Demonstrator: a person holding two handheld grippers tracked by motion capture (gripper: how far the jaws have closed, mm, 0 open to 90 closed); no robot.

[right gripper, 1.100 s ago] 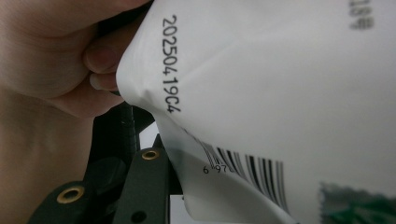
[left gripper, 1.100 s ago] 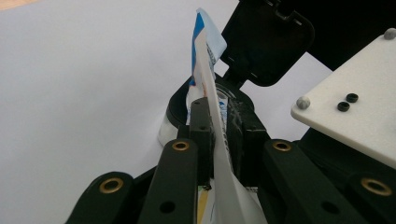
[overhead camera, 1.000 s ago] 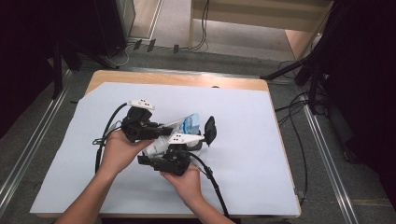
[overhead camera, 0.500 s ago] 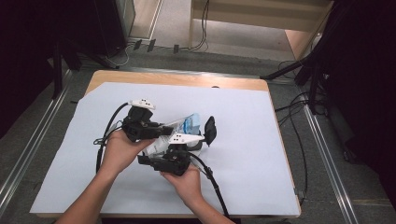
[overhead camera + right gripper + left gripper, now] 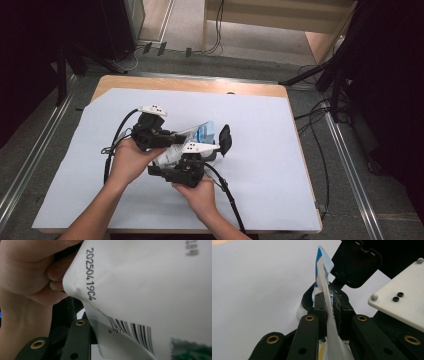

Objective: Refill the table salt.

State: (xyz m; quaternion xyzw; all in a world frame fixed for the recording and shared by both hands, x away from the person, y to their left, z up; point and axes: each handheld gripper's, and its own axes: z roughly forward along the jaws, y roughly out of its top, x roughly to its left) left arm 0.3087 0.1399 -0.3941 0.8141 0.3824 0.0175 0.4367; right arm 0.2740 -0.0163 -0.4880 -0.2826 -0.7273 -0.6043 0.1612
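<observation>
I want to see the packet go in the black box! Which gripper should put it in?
Probably the left gripper. Its jaws pinch the white and blue packet by its edge, right in front of the open black box. The right gripper looks busy steadying things there.

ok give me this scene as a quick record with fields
surface: table under a pale sheet
item: white and blue pouch
left gripper: shut on the pouch's edge
right gripper: at the pouch, grip unclear
printing: date code and barcode on the pouch's white side
nearby: black case, lid open
</observation>
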